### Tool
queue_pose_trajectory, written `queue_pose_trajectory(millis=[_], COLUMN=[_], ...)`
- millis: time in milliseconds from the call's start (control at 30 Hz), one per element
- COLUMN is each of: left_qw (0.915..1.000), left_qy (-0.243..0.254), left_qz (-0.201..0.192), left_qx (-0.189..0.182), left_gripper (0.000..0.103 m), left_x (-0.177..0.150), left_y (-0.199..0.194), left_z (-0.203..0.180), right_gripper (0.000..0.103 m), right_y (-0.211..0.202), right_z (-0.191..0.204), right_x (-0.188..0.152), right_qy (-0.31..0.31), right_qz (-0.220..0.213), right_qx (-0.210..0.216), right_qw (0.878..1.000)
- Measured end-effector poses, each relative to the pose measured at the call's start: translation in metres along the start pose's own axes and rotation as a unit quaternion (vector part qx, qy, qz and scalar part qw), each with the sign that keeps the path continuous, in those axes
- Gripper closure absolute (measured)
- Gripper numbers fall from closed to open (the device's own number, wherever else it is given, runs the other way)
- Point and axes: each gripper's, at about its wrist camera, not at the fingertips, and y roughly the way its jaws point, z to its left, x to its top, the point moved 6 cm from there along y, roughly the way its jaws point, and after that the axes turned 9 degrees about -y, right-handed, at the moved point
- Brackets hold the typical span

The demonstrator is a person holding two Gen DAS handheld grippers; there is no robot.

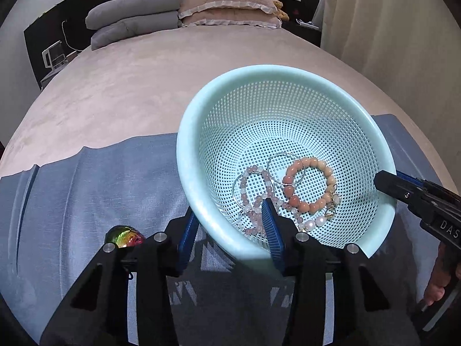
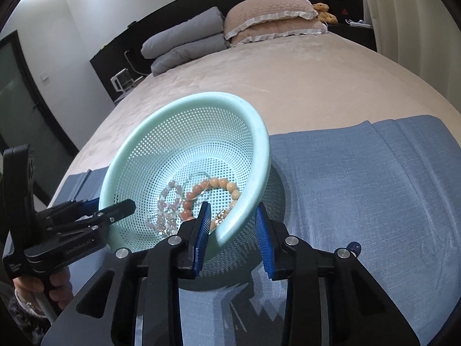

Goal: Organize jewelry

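Note:
A mint green mesh basket [image 1: 198,132] [image 2: 135,135] stands tilted on a blue cloth on the bed. In it lie a peach bead bracelet [image 1: 309,186] [image 2: 213,186], a pale pink bead bracelet [image 1: 255,199] [image 2: 168,204], a thin silver hoop [image 1: 285,170] and some pearls [image 1: 312,223]. My left gripper [image 1: 230,225] straddles the basket's near left rim, one finger inside and one outside. My right gripper [image 2: 233,219] straddles the near right rim the same way. Both sets of jaws stand wider than the rim. The basket's shadow lies under it.
An iridescent oval stone [image 1: 125,236] lies on the blue cloth [image 1: 86,201] left of my left gripper. A small dark blue bead [image 2: 354,248] lies right of my right gripper. Grey pillows [image 1: 135,20] and pink pillows [image 1: 230,8] are at the bed's far end.

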Motion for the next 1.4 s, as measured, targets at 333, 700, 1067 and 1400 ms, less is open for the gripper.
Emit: queue_pose_trajectory(millis=[333,700,1067,1400], left_qw=[0.9991,0.9996,0.999,0.998], left_qy=[0.03,0.021,0.016,0.023], left_qz=[-0.028,0.0,0.027,0.034], left_qx=[0.01,0.021,0.032,0.049], left_gripper=[0.058,0.058,0.058,0.045], left_x=[-0.014,-0.069,-0.091,-0.095], left_y=[-0.078,-0.114,-0.099,-0.076], left_z=[-0.016,-0.01,0.001,0.01], right_gripper=[0.073,0.073,0.073,0.07], right_y=[-0.074,-0.108,-0.087,-0.065], right_z=[0.023,0.05,0.05,0.051], right_x=[-0.009,-0.057,-0.085,-0.094], right_qy=[-0.006,-0.013,0.005,0.01], right_qz=[-0.015,0.024,0.056,0.077], right_qx=[-0.002,0.002,-0.001,0.002], right_qw=[1.0,1.0,0.998,0.997])
